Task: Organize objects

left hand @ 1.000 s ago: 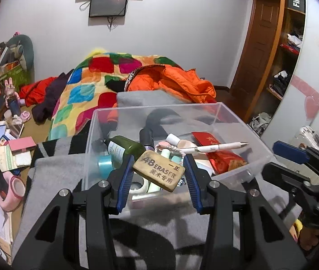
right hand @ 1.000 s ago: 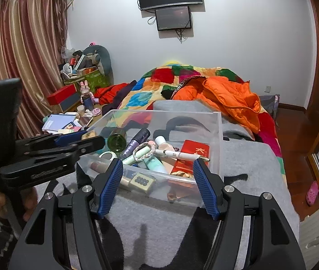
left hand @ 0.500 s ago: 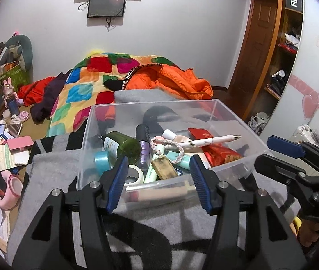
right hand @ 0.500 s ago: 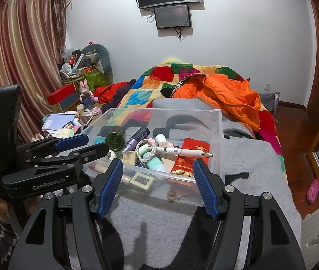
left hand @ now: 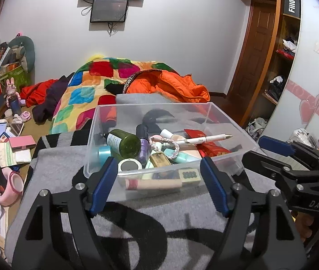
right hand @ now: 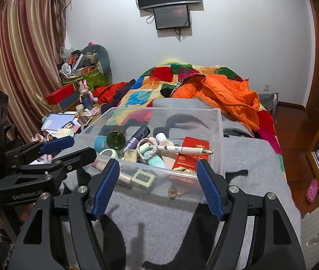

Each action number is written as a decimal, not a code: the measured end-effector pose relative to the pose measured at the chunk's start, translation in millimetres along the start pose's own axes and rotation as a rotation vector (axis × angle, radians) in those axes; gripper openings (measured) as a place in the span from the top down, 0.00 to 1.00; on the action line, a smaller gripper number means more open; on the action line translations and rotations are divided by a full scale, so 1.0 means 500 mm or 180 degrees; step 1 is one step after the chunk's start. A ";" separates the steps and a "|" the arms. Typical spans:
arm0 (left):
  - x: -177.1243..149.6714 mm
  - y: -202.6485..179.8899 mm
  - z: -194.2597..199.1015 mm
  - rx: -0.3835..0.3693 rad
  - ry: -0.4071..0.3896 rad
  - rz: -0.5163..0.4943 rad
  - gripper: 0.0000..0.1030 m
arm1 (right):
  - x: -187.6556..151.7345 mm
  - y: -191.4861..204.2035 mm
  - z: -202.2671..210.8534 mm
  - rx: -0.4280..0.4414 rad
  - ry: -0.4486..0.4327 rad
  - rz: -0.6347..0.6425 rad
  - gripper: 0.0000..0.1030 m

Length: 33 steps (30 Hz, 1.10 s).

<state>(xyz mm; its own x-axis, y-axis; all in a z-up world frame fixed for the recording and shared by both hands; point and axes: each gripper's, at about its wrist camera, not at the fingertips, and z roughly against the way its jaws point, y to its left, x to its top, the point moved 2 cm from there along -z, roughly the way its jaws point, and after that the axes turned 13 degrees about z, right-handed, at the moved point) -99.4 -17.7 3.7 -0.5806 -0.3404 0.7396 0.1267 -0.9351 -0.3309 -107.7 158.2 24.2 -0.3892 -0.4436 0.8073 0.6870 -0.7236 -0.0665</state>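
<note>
My left gripper [left hand: 157, 168], jaws just widened, and right gripper [right hand: 157, 171] gape empty before the cluttered clear bin [left hand: 224, 117].

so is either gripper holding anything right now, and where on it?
Nothing held. The left gripper has just been opening, with nothing between its pads; the eraser lies in the clear bin. The right gripper is open and empty.
</note>
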 end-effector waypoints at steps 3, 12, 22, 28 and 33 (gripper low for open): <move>-0.010 -0.004 0.004 0.0011 0.0007 -0.0019 0.24 | -0.005 0.002 0.001 0.0008 0.0014 -0.0005 0.34; -0.024 -0.004 0.014 0.0026 0.0000 -0.0004 0.20 | -0.015 0.002 0.004 0.0014 0.0041 -0.0038 0.32; -0.025 -0.002 0.016 0.0019 -0.0001 0.0021 0.18 | -0.018 0.001 0.004 0.0031 0.0054 -0.0050 0.31; -0.026 0.000 0.016 0.0018 0.0006 0.0025 0.18 | -0.021 0.004 0.001 0.0041 0.0070 -0.0062 0.31; -0.027 0.000 0.016 0.0020 0.0007 0.0027 0.18 | -0.021 0.003 0.001 0.0040 0.0067 -0.0061 0.30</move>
<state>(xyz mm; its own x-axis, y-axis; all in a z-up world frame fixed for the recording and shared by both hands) -85.2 -13.7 -1.4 -0.5812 -0.3481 0.7356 0.1367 -0.9328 -0.3334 -102.2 161.9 15.9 -0.4151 -0.4410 0.7958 0.6869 -0.7254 -0.0438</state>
